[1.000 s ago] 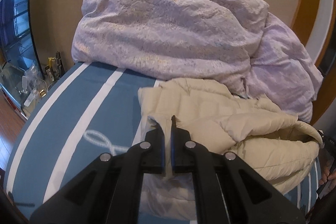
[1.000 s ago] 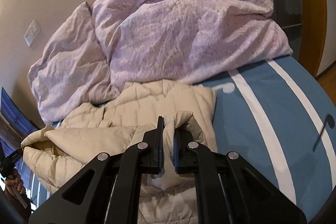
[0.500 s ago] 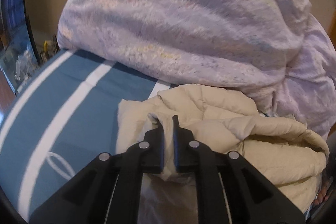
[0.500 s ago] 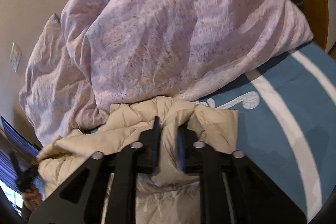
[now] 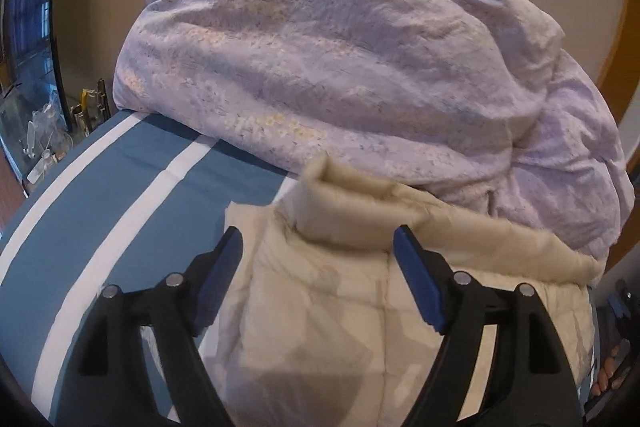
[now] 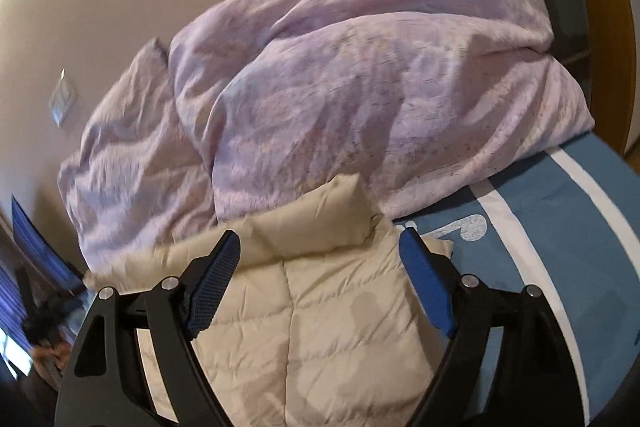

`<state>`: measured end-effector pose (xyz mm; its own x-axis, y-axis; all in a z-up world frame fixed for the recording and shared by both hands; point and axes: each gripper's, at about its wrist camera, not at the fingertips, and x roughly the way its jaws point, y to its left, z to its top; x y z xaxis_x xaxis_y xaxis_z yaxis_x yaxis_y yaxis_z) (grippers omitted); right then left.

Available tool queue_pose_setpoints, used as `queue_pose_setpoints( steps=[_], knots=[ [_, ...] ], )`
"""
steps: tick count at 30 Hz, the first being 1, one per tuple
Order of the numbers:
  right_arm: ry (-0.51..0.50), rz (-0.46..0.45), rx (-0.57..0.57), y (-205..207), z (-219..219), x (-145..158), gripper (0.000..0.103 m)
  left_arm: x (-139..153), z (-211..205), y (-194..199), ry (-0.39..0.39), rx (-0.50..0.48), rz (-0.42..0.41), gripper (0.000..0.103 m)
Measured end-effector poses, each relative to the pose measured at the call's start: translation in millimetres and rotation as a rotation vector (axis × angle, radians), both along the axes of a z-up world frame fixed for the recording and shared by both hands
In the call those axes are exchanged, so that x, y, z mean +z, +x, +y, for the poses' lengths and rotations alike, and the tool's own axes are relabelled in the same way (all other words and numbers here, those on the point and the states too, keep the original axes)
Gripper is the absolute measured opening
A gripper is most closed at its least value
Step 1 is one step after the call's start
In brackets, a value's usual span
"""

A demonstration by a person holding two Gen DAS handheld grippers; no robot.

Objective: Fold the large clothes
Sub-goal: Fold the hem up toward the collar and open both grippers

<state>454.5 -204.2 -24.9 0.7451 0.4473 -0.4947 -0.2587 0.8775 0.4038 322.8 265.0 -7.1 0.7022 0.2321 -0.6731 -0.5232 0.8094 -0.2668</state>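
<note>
Striped bedsheet (image 5: 120, 195) bare beside jacket (image 5: 328, 307) (collar against duvet (image 5: 340, 67)); left tongs (image 5: 318, 259), right tongs (image 6: 320, 259) spread wide.

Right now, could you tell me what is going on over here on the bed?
A person is folding a cream puffer jacket on the blue striped bedsheet. The left gripper and right gripper are both open above the jacket, gripping nothing. A lilac duvet is heaped just behind it.
</note>
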Motion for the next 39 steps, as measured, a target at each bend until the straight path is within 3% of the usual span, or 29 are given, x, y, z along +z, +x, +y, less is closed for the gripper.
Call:
queue_pose_setpoints(
  steps=[4,11,16,21,25,39],
  knots=[
    [-0.141,-0.02,-0.002,0.2,26.1,-4.6,0.082,-2.2,-15.8,-3.1,0.057,-0.023,-0.001,0.084],
    [-0.349,-0.034,-0.075,17.0,57.9,-23.0,0.08,-29.5,-36.8,26.8,0.167,-0.042,0.094,0.084],
    [-0.423,0.03,-0.113,34.2,61.0,-49.5,0.076,-44.5,-43.3,46.7,0.241,-0.034,0.136,0.084],
    [-0.429,0.074,-0.143,42.0,55.8,-67.1,0.075,-56.8,-46.4,64.0,0.304,-0.024,0.169,0.084],
    [-0.449,0.099,-0.157,47.5,56.7,-76.7,0.075,-64.9,-42.8,75.9,0.293,-0.014,0.181,0.089],
    [-0.473,0.187,-0.136,64.9,58.2,-92.2,0.079,-87.0,-13.2,91.7,0.113,-0.022,0.224,0.101]
  ],
)
